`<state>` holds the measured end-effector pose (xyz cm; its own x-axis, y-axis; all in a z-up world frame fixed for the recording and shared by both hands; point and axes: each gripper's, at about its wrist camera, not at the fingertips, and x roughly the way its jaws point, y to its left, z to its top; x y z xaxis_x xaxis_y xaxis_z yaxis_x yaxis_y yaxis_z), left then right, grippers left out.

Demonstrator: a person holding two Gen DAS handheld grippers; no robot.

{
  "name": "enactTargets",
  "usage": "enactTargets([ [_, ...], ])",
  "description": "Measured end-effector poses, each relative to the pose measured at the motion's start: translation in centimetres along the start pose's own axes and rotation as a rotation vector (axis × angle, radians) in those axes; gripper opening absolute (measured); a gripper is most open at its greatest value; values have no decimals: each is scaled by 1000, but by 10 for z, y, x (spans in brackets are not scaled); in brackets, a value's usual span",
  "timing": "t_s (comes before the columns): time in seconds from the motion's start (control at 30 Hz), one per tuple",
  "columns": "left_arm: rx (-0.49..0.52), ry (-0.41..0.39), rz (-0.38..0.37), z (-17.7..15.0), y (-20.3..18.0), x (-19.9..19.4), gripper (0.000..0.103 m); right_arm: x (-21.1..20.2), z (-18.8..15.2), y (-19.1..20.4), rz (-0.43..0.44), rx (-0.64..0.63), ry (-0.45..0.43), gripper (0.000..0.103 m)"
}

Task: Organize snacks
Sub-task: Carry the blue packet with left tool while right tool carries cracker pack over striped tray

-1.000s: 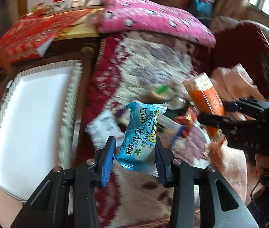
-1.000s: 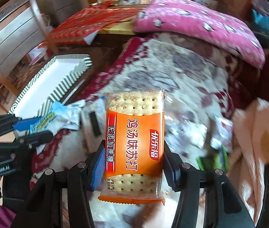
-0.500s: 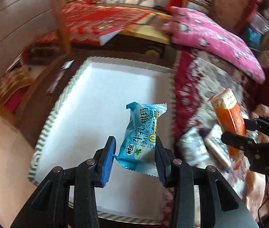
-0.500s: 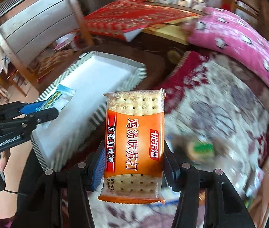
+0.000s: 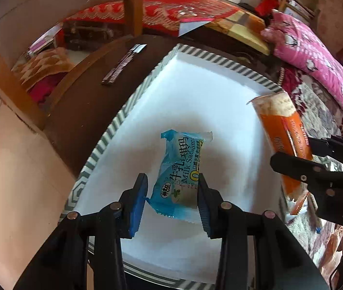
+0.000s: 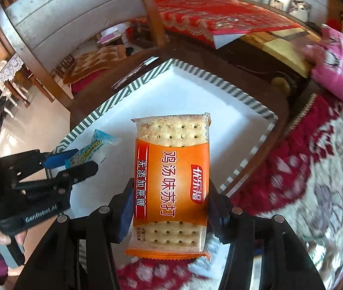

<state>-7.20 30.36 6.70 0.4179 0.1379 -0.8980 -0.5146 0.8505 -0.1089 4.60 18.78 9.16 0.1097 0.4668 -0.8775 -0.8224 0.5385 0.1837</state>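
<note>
My left gripper (image 5: 171, 200) is shut on a small blue milk-snack packet (image 5: 181, 171) and holds it above the white tray (image 5: 195, 96) with the grey striped rim. That packet (image 6: 91, 151) and the left gripper (image 6: 74, 162) also show at the left of the right wrist view. My right gripper (image 6: 170, 207) is shut on an orange cracker pack (image 6: 171, 181), held upright over the tray's (image 6: 195, 91) right part. In the left wrist view the cracker pack (image 5: 282, 140) and the right gripper (image 5: 314, 154) come in from the right edge. The tray's white floor looks bare.
The tray lies on a dark brown table (image 5: 86, 101) with a dark strip-shaped item (image 5: 120, 67) beside it. A red-and-white patterned cloth (image 6: 316, 169) lies to the right, a pink pillow (image 5: 316, 60) behind it. A red cloth (image 6: 215, 12) and a wooden chair (image 6: 50, 36) stand beyond.
Both grippers have swung left from over the patterned cloth to above the white tray, each still holding its packet. The views rolled with the motion.
</note>
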Motion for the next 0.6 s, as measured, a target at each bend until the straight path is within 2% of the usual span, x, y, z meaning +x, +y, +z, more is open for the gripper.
enactTargets([
  [0.33,-6,53,25,-5,3,21,39,51,9,8,-6,-16,98,57],
  [0.57,-20,65,60,-7,3,28,41,52,8,4,21,32,86,58],
  [0.6,-19,62,68,-7,3,27,44,50,8,3,34,47,80,59],
])
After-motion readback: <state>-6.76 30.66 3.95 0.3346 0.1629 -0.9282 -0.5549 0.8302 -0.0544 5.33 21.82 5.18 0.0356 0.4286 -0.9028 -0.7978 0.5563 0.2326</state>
